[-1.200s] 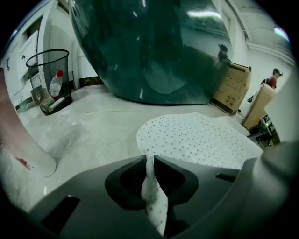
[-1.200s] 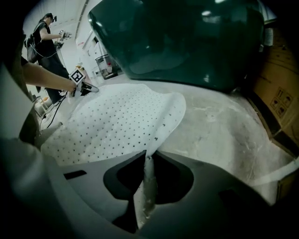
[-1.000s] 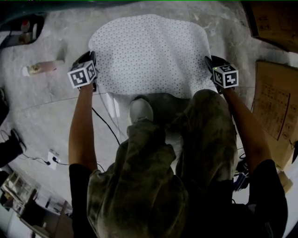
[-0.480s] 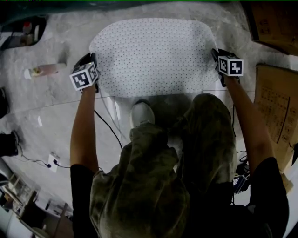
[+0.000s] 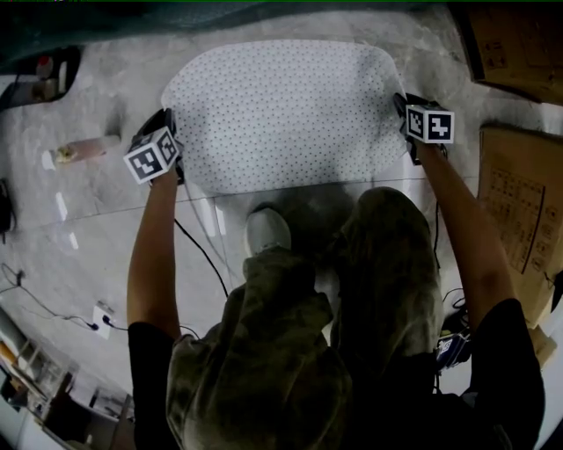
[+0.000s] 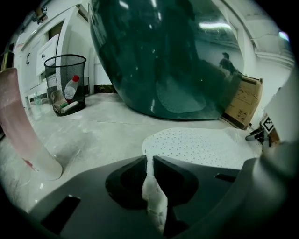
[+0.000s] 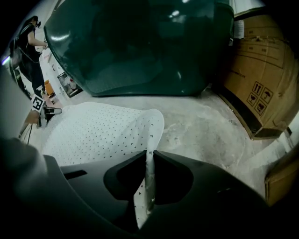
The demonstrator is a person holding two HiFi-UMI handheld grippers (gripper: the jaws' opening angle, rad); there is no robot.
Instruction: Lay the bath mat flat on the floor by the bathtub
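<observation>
Pale mottled floor [image 5: 79, 202]; cardboard boxes [image 5: 519, 202] at right; black mesh bin [image 6: 65, 81] beside white cabinets [image 6: 44, 51].

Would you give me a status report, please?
Left gripper, right gripper shut on mat corners. Mat spread beside tub, held corners lifted. Bottle left, apart.

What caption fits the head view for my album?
Left claw and right claw pinch the bath mat, spread on the floor by the bathtub.

Head view is dim and murky, darkest at its corners. Both gripper views are brighter, strongly fisheye-curved, with black rounded edges. Overhead lights leave white glare streaks on the glossy dark bathtub [image 6: 177, 56]. Nearest foreground looks soft.
</observation>
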